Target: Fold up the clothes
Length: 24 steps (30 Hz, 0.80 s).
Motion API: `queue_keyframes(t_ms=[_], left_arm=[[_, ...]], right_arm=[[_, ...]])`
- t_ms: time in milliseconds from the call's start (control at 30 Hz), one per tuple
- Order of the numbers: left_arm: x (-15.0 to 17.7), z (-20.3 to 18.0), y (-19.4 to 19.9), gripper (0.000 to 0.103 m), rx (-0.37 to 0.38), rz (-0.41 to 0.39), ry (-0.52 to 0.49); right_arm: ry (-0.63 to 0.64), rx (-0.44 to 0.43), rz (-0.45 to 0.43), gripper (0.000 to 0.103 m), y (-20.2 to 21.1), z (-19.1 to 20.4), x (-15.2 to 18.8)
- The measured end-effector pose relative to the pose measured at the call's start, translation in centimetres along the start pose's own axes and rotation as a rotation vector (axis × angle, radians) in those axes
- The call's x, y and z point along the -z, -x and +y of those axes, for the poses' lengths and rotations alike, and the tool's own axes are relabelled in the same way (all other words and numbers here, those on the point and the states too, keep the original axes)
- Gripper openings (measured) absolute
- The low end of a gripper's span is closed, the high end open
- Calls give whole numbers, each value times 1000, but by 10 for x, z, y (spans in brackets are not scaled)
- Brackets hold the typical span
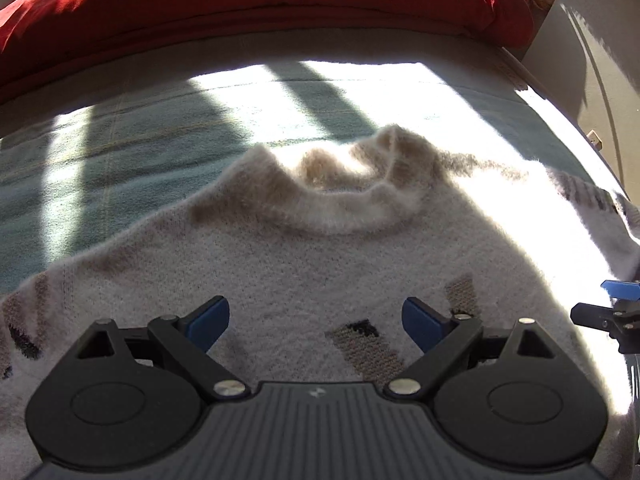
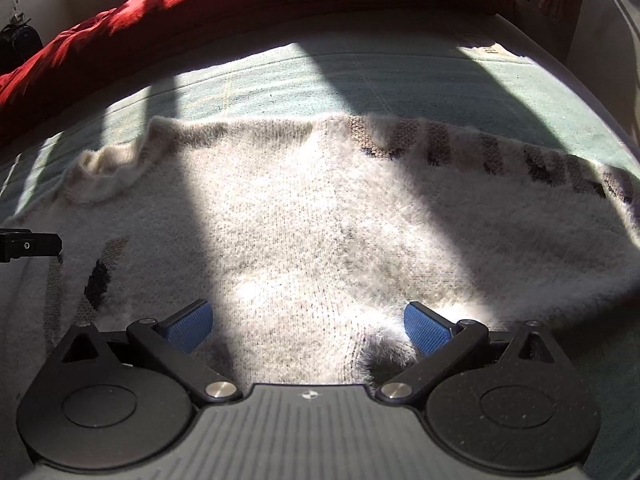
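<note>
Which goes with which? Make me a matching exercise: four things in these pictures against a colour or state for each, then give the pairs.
Things:
1. sweater
2. duvet
3. blanket
4. left hand-held gripper

Colour or state:
A. pale green, spread under the garment
B. open, holding nothing
C. red, bunched at the far side of the bed
D. fluffy off-white knit, lying flat with its collar away from the camera

Pairs: 1-D, 2-C, 3-A, 4-B
</note>
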<state>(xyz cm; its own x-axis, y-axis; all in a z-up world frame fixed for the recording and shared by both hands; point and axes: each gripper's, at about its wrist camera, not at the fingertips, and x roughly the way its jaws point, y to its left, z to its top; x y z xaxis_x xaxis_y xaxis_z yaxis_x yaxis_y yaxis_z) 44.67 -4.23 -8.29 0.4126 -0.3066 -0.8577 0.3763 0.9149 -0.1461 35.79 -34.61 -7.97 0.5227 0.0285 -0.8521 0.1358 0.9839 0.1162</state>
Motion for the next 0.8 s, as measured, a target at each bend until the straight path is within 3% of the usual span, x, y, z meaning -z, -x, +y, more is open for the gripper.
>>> queue_keyframes(t_ms=[200, 333, 433, 667, 800], left_arm=[[18, -23, 10, 93, 40, 31, -11], [31, -31, 0, 93, 27, 74, -46], [35, -33, -4, 94, 14, 76, -74], [34, -34, -6, 94, -1, 81, -47], [33, -35, -9, 97, -4, 89, -48]], right_arm=[[-89, -109, -17, 103, 3, 1, -10], [-72, -66, 7, 103, -3, -3, -4], [-94, -88, -51, 103, 11, -19, -7], [-347, -119, -40, 103, 0, -88, -8], [-361, -79, -105, 103, 20, -104, -6]])
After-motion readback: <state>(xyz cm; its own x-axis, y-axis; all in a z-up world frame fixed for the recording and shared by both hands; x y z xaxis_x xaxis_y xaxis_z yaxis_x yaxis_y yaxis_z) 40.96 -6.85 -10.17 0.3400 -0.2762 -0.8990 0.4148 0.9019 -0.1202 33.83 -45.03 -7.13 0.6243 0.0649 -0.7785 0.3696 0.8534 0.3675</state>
